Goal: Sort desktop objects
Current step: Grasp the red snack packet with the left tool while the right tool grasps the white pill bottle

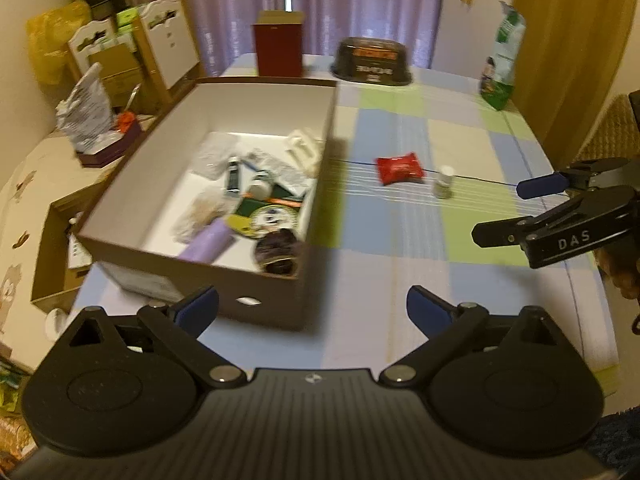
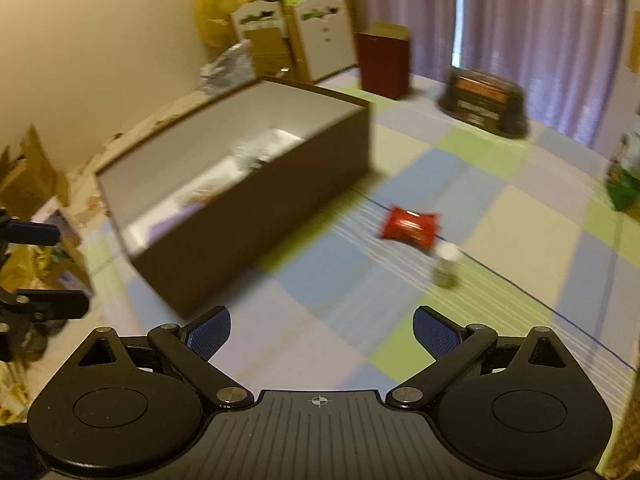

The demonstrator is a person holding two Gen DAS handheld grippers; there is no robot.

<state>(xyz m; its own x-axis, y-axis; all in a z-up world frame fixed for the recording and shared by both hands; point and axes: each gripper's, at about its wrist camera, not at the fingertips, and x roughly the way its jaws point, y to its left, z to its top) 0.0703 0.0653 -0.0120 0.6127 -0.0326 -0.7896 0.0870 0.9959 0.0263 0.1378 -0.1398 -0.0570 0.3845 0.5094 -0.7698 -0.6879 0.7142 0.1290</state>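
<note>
Both jaws gape empty, left gripper point(image 1: 312, 308) by the box point(image 1: 256, 280) of sorted items, right gripper point(image 2: 322, 332) facing the packet point(image 2: 408, 227) and bottle point(image 2: 446, 264) mid-tabletop, likely next.

The tablecloth point(image 1: 400, 264) is checked in pale blue, light green, cream and lilac, crossed by thin blue lines; the open box point(image 1: 276, 292) is brown outside, white inside; the packet point(image 1: 399, 168) is red; the curtains point(image 1: 360, 4) are mauve; both grippers' fingertips point(image 1: 198, 308) are blue on black frames.
</note>
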